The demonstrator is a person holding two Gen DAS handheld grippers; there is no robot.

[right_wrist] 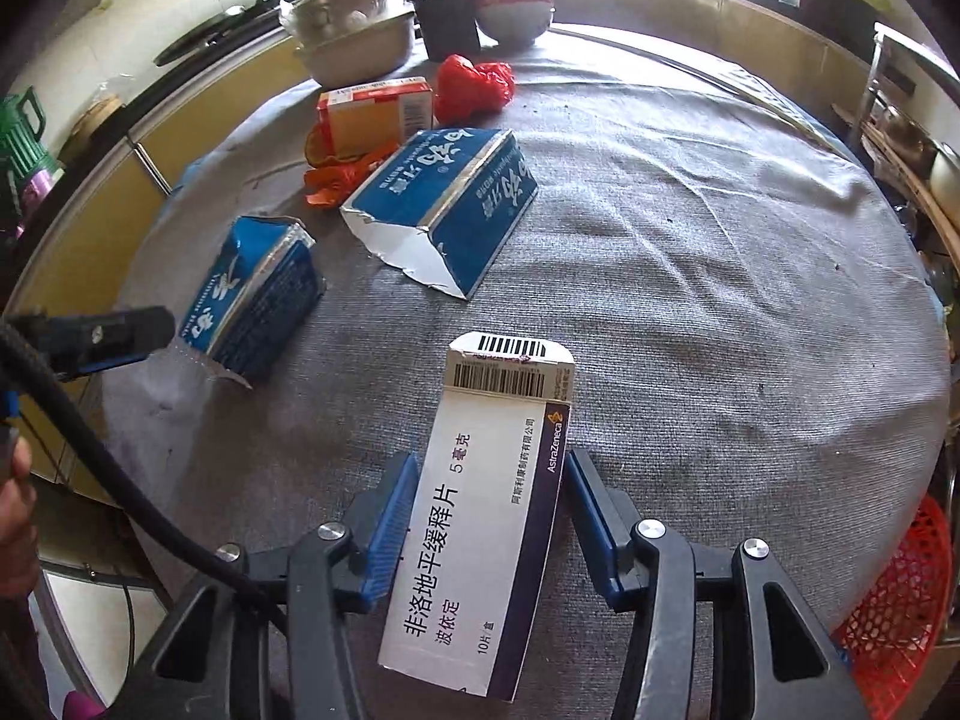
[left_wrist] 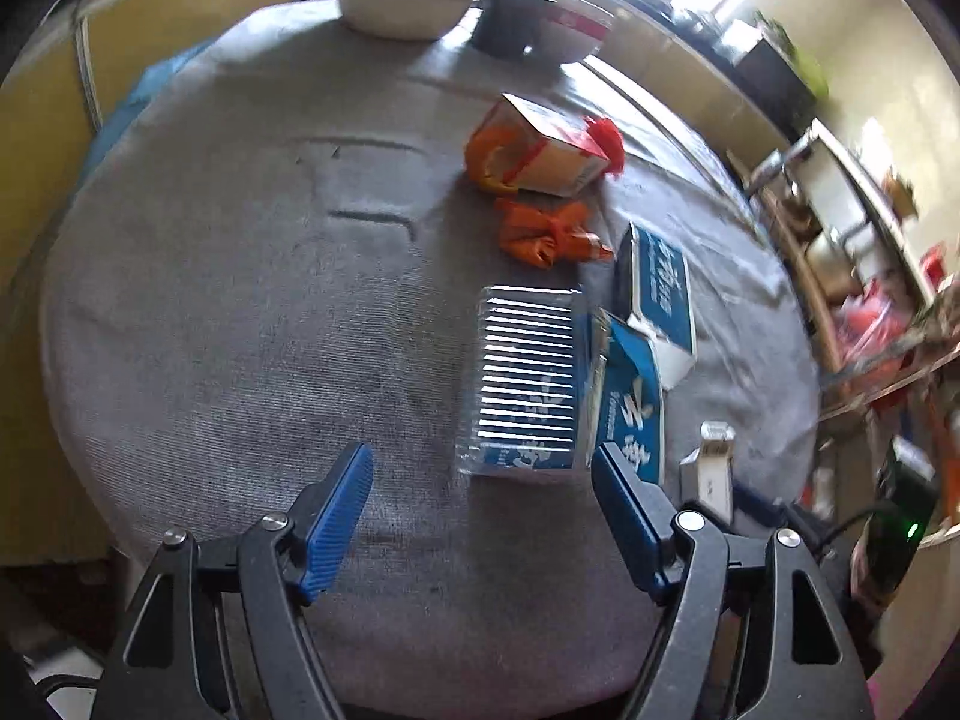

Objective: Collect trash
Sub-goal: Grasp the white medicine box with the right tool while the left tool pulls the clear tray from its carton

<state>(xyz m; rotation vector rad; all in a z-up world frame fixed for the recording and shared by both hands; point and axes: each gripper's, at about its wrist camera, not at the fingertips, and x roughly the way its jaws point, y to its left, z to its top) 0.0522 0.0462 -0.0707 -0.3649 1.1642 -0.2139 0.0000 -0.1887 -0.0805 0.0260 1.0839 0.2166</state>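
My left gripper [left_wrist: 483,471] is open and empty above the grey cloth, just short of a blue ribbed carton [left_wrist: 528,378]. A second torn blue carton [left_wrist: 660,288] lies beyond it, with orange wrappers [left_wrist: 549,231] and an orange-white box [left_wrist: 540,150] farther back. My right gripper [right_wrist: 489,474] is shut on a white medicine box [right_wrist: 486,516], with a blue pad touching each side, held over the cloth. In the right wrist view the ribbed blue carton [right_wrist: 258,300], the torn blue carton [right_wrist: 444,204], the orange box [right_wrist: 375,114] and a red plastic bag [right_wrist: 474,87] lie ahead.
Metal bowls [right_wrist: 354,36], a dark cup [right_wrist: 450,24] and a red-white bowl [right_wrist: 516,6] stand at the table's [right_wrist: 720,276] far edge. A red mesh basket [right_wrist: 900,612] sits low at the right. Yellow cabinets [left_wrist: 42,138] and a shelf [left_wrist: 852,240] flank the table.
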